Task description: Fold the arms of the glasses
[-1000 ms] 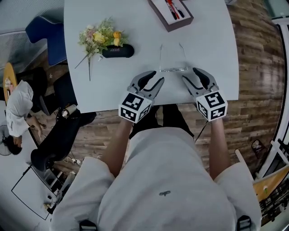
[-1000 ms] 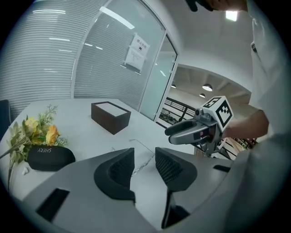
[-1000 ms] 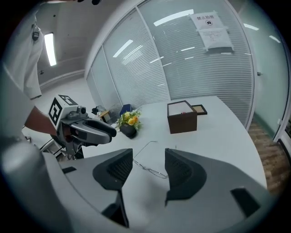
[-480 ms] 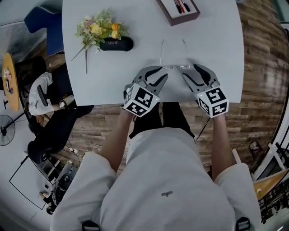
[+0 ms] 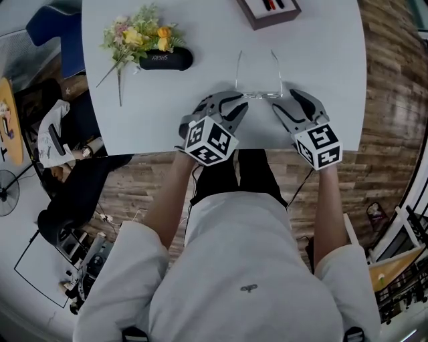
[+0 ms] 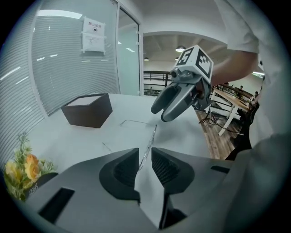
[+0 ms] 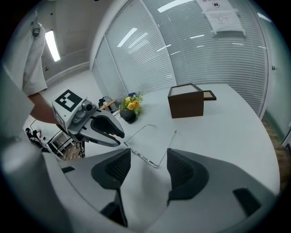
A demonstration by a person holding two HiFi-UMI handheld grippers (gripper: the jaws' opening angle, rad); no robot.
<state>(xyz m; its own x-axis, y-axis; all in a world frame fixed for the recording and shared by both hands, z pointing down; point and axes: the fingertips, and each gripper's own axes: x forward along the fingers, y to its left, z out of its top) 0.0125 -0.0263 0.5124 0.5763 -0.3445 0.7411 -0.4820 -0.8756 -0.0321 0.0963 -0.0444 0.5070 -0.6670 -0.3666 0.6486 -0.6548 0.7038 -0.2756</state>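
The jaws of your left gripper (image 5: 239, 107), just narrowing, bracket without pinching one end of the glasses (image 5: 259, 95) lying open on your side of the brown box (image 5: 271, 10), while those of your right gripper (image 5: 284, 101), just widening, loosely span the other end; squeeze off-centre and the glasses may skid.

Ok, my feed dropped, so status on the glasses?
Left hand-held gripper just closing, right hand-held gripper just opening; one end of the glasses between each one's jaws, unclamped. Flat on table, arms unfolded. Flowers, box stand apart.
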